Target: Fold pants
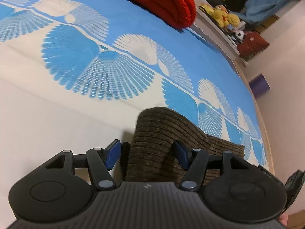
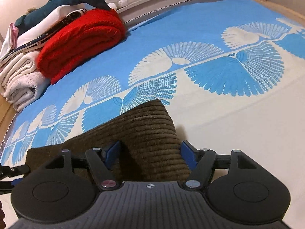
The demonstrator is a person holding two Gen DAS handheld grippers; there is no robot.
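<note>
Brown corduroy pants (image 1: 158, 133) lie on the bed. In the left wrist view a raised corner of them stands between the blue pads of my left gripper (image 1: 146, 152), whose jaws stand wide apart around the cloth without pinching it. In the right wrist view the pants (image 2: 150, 129) rise the same way between the blue pads of my right gripper (image 2: 150, 152), also spread wide. The cloth stretches from one gripper toward the other; the left gripper's edge (image 2: 7, 173) shows at the far left of the right wrist view.
The bed cover (image 1: 95, 66) is blue and white with fan patterns. A folded red blanket (image 2: 80, 38) and a stack of white linens (image 2: 21, 76) sit at the bed's far end. A shelf with plush toys (image 1: 225, 15) runs behind. The wooden bed edge (image 1: 266, 133) is at right.
</note>
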